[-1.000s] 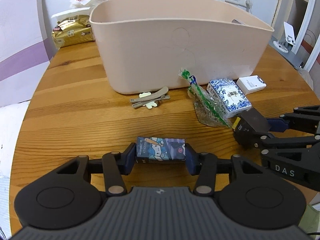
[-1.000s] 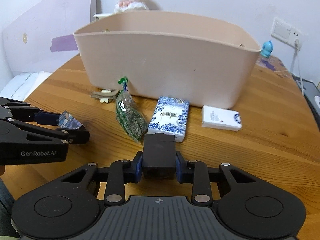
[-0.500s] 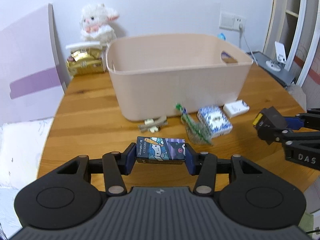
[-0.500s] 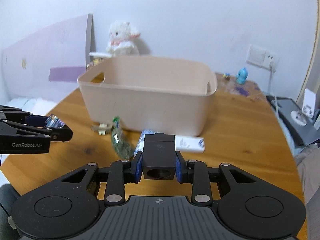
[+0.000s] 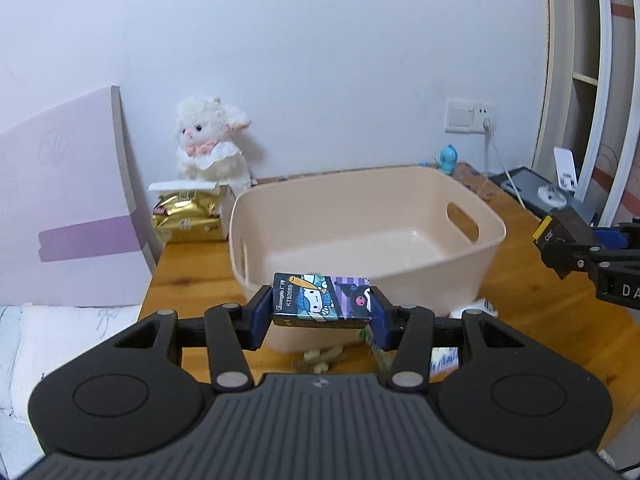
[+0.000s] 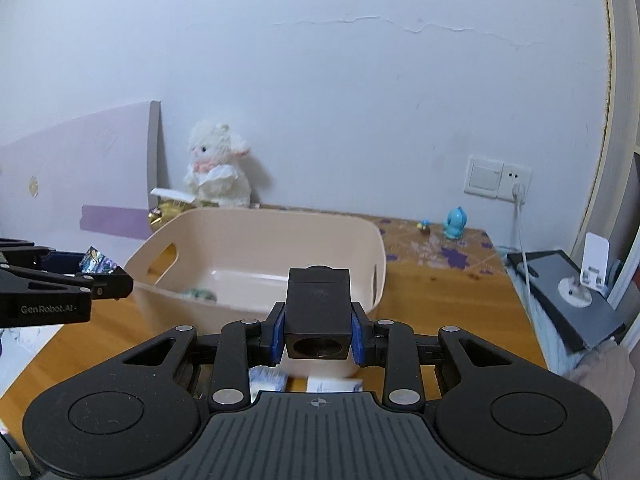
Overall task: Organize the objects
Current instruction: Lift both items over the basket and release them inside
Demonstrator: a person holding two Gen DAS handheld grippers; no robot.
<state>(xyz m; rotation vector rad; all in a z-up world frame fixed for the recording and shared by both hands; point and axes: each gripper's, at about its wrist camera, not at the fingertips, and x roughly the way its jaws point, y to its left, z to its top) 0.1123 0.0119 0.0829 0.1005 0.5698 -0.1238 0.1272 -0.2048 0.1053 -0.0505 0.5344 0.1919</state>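
Note:
My left gripper [image 5: 321, 312] is shut on a small cartoon-printed box [image 5: 320, 301] and holds it in the air in front of the near rim of the beige plastic bin [image 5: 404, 184]. My right gripper [image 6: 318, 330] is shut on a black cube with a round hole [image 6: 318, 320], also raised, before the bin [image 6: 256, 220]. The right gripper also shows at the right edge of the left wrist view [image 5: 568, 246]; the left gripper shows at the left of the right wrist view [image 6: 100, 276]. A small greenish object [image 6: 200, 294] lies inside the bin.
On the wooden table [image 5: 532, 304] below lie hair clips [image 5: 322, 356], a green-tied bag [image 5: 374, 350], a blue-white packet [image 6: 266, 382] and a white box [image 6: 334, 384]. A plush lamb [image 5: 210, 144], gold packet [image 5: 186, 216], purple board [image 5: 68, 208] and blue figurine [image 6: 454, 224] stand behind.
Both grippers have risen well above the table with their objects and now look down into the bin. The items on the table have dropped to the bottom of the views.

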